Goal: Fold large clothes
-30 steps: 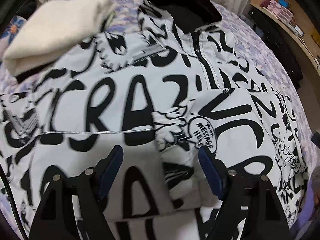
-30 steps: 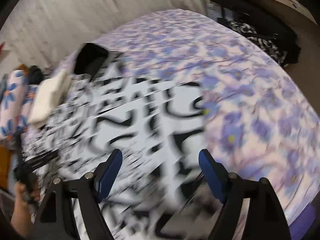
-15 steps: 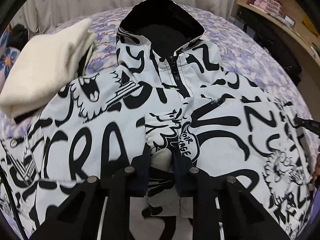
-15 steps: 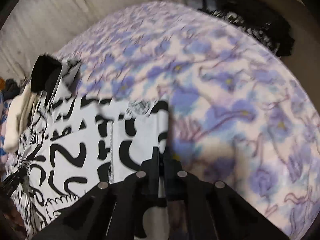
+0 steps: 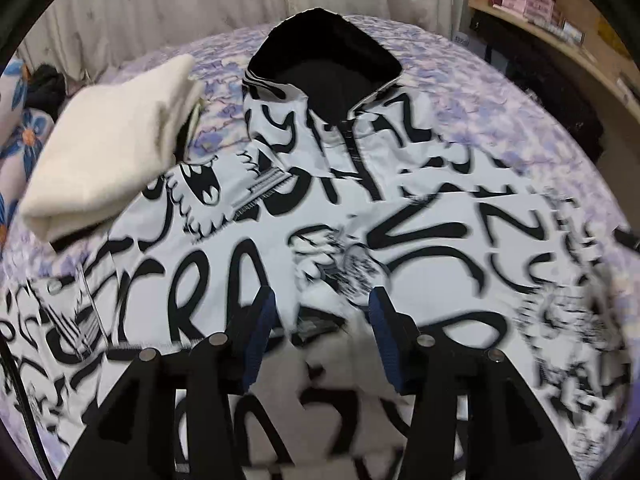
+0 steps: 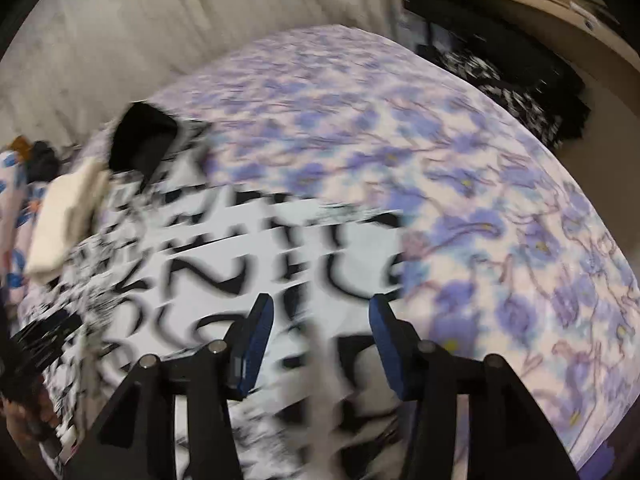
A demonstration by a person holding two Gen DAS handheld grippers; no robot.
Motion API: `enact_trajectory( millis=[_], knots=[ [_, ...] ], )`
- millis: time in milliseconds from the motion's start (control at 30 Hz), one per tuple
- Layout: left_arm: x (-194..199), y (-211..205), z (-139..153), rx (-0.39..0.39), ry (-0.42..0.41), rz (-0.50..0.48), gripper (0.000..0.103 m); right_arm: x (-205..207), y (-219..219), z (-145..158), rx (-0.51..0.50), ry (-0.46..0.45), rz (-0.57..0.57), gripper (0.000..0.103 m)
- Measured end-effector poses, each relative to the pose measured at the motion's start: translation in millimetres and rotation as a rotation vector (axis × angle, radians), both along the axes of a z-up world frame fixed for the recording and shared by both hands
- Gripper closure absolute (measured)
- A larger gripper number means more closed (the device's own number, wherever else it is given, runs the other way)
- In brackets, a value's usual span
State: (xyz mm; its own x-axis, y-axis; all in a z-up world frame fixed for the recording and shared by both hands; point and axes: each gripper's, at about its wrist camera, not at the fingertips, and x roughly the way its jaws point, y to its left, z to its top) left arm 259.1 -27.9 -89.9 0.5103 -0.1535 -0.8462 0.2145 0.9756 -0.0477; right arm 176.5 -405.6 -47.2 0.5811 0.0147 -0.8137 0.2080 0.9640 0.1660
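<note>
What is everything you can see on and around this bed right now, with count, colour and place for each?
White jacket with black graffiti lettering: one, white and black, spread flat over the bed, black collar at the far end.
Folded cream fleece garment: one, cream, on the bed, overlapping the jacket's far left part.
Floral bedspread: one, lilac and purple, under everything.
Pale curtain: one, off-white, behind the bed.
Wooden shelf: one, tan, far right, holding pink boxes.
Dark clothes pile: one, black and white, below the shelf.
Left gripper: black with blue pads, open above the jacket.
Right gripper: same, open at the jacket's right edge.
</note>
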Motion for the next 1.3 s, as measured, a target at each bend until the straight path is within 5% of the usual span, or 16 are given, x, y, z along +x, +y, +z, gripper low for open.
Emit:
enact_trajectory(
  millis=[100,200,300,400,533,633,1067,1233,1300],
  knots=[
    [-13,-7,5,-0.059,-0.004,0.002,0.056,-13,50,-5,0.022,-0.001,0.086,0.053],
    [-25,-27,-2,-0.04,-0.021,-0.026,0.056,-13,90,-18,0.064,0.01,0.175,0.053],
    [-26,-41,-23,-0.068,0.05,-0.027,0.056,-13,119,-41,0.053,0.06,0.224,0.053],
    [-23,-46,-50,-0.037,0.107,0.005,0.056,-18,116,-63,-0.033,0.132,0.19,0.053],
    [-27,-45,-55,-0.022,0.083,0.004,0.056,-40,60,-69,-0.202,0.152,0.023,0.056],
    [-28,-44,-55,-0.035,0.087,-0.001,0.056,-56,16,-68,-0.152,0.14,-0.027,0.103],
    [-31,-48,-47,-0.022,0.09,0.002,0.048,-63,15,-63,-0.204,0.144,-0.095,0.098],
    [-41,-47,-31,-0.037,0.07,0.007,0.048,-69,22,-50,-0.088,0.096,-0.102,0.061],
    [-46,-47,-25,-0.038,0.06,0.004,0.046,-73,29,-44,-0.093,0.085,-0.097,0.058]
  ],
)
